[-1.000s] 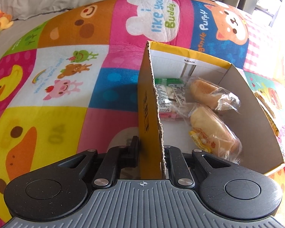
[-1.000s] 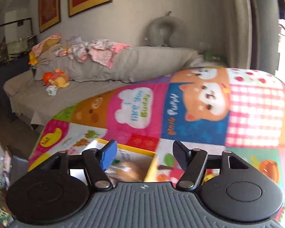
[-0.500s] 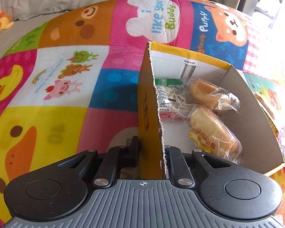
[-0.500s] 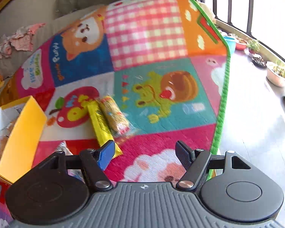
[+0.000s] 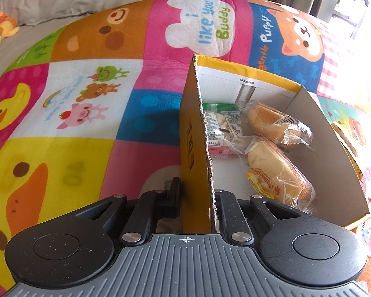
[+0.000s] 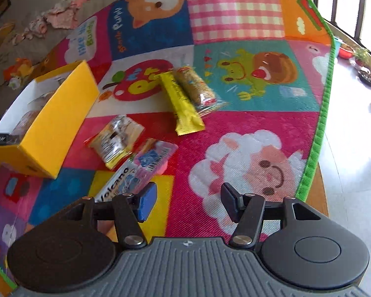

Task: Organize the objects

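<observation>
Left hand-held gripper (image 5: 196, 198) clamped on the yellow box (image 5: 194, 148) wall, right hand-held gripper (image 6: 188, 204) closing, nothing between its fingers, above the play mat (image 6: 235, 133)

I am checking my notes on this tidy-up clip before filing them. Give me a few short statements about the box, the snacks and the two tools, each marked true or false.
1. The left tool is clamped on a wall of the yellow box. True.
2. The box is empty. False: two wrapped buns and other packets lie inside.
3. The right tool grips the yellow bar. False: nothing is between its jaws, which are closing; the bar lies on the play mat.
4. Several snack packets lie on the mat outside the box. True.
5. The yellow bar lies beside a clear-wrapped snack roll. True.
</observation>
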A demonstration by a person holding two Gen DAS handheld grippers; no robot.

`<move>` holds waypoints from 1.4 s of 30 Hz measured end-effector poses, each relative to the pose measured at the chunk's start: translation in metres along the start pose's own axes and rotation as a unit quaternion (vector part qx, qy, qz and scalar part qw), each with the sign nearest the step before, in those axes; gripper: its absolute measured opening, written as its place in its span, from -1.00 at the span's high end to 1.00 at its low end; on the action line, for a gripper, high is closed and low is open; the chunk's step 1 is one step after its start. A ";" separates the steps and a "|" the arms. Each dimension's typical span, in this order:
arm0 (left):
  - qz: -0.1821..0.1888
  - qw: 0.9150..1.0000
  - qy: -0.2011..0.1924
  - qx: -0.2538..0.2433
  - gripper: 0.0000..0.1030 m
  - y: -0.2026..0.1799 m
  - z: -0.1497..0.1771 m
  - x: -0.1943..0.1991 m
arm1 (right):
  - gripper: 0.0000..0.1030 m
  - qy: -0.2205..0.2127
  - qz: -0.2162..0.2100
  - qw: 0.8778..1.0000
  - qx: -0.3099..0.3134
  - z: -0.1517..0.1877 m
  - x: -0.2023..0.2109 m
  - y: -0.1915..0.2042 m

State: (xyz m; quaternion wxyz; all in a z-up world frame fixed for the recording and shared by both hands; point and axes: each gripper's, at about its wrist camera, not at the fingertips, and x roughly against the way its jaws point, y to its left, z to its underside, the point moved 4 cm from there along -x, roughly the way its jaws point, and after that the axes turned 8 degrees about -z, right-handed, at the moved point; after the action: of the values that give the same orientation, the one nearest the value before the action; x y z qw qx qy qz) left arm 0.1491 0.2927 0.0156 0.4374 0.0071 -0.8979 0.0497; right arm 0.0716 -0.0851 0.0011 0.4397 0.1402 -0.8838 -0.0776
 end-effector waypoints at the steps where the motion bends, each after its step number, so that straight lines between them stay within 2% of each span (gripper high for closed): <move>1: 0.000 1.000 0.000 0.001 0.71 0.000 0.000 0.000 | -0.13 -0.004 0.003 1.000 0.020 0.001 0.004 0.009; 3: 0.001 1.000 -0.001 0.002 0.71 0.001 0.001 0.000 | -0.23 -0.018 0.016 0.998 0.052 -0.001 0.012 0.021; 5: 0.001 1.000 -0.001 0.002 0.71 0.001 0.001 0.000 | -0.43 -0.032 0.018 0.998 0.056 -0.005 0.017 0.027; 9: 0.001 1.000 -0.001 0.003 0.71 0.001 0.001 0.000 | -0.43 -0.048 0.013 0.997 0.053 -0.016 0.018 0.032; 15: 0.002 1.000 -0.001 0.004 0.71 0.001 0.001 0.000 | -0.44 -0.049 -0.013 0.996 0.072 -0.021 0.005 0.049; 22: 0.002 1.000 -0.001 0.004 0.71 0.000 0.001 0.000 | -0.47 -0.015 -0.043 0.994 0.102 -0.010 -0.011 0.069; 26: 0.002 1.000 -0.001 0.004 0.71 0.000 0.001 0.000 | -0.61 0.009 -0.076 0.992 0.103 0.005 -0.004 0.076; 28: 0.003 1.000 -0.002 0.004 0.71 0.000 0.001 0.000 | -0.61 0.017 -0.087 0.989 0.116 0.012 0.002 0.082; 30: 0.003 1.000 -0.001 0.004 0.71 0.000 0.001 0.000 | -0.61 0.015 -0.085 0.987 0.136 0.015 0.007 0.088; 32: 0.003 1.000 -0.001 0.004 0.71 0.000 0.001 0.000 | -0.61 0.001 -0.065 0.986 0.156 0.013 0.009 0.088; 35: 0.003 1.000 -0.002 0.004 0.71 0.000 0.001 0.000 | -0.61 -0.022 -0.049 0.991 0.119 -0.004 0.010 0.071; 36: 0.003 1.000 -0.002 0.004 0.71 0.000 0.001 0.000 | -0.60 -0.033 -0.043 0.994 0.099 -0.011 0.010 0.062; 37: 0.003 1.000 -0.001 0.004 0.71 0.000 0.001 0.000 | -0.50 -0.046 -0.031 0.995 0.087 -0.017 0.009 0.054; 38: 0.003 1.000 -0.002 0.004 0.71 0.000 0.001 0.000 | -0.32 -0.057 -0.011 0.995 0.082 -0.022 0.008 0.045; 39: 0.003 1.000 -0.001 0.004 0.71 0.001 0.001 0.000 | -0.23 -0.062 0.013 0.995 0.080 -0.025 0.004 0.036; 40: 0.003 1.000 -0.002 0.004 0.71 0.001 0.001 0.000 | -0.05 -0.058 0.033 0.995 0.077 -0.028 0.000 0.029; 42: 0.003 1.000 -0.002 0.004 0.71 0.000 0.001 0.000 | 0.05 -0.042 0.047 0.996 0.064 -0.028 -0.008 0.015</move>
State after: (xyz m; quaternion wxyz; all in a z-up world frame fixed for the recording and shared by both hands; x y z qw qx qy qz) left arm 0.1484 0.2931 0.0153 0.4357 0.0065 -0.8984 0.0545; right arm 0.0956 -0.0687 0.0159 0.3955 0.1228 -0.9102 -0.0063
